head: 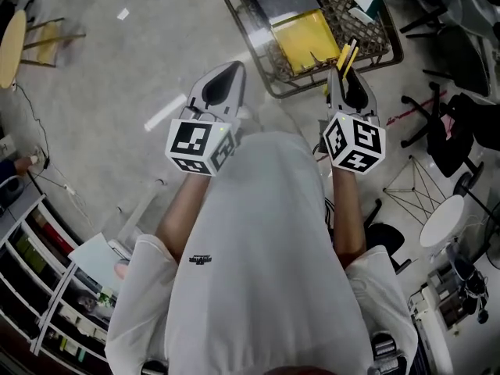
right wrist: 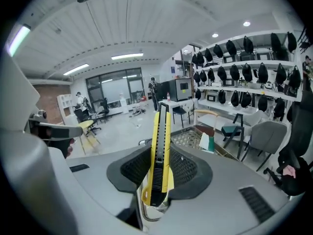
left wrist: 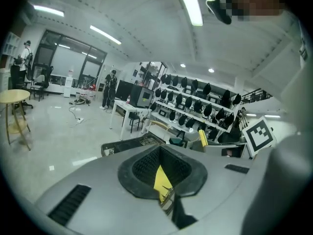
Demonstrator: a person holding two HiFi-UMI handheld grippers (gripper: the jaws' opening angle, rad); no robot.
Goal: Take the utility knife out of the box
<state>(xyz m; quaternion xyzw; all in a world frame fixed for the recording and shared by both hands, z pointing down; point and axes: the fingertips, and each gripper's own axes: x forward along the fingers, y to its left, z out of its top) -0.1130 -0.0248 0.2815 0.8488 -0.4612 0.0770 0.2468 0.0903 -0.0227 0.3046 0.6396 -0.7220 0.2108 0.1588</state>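
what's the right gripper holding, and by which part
The right gripper is shut on the yellow utility knife, clamped by its near half; the rest sticks out past the jaws.

White short-sleeved T-shirt (head: 258,248) with a small dark logo (head: 201,260); left gripper (head: 226,76) and right gripper (head: 348,80) grey, black-padded, each topped by a black-and-white marker cube (head: 201,147).
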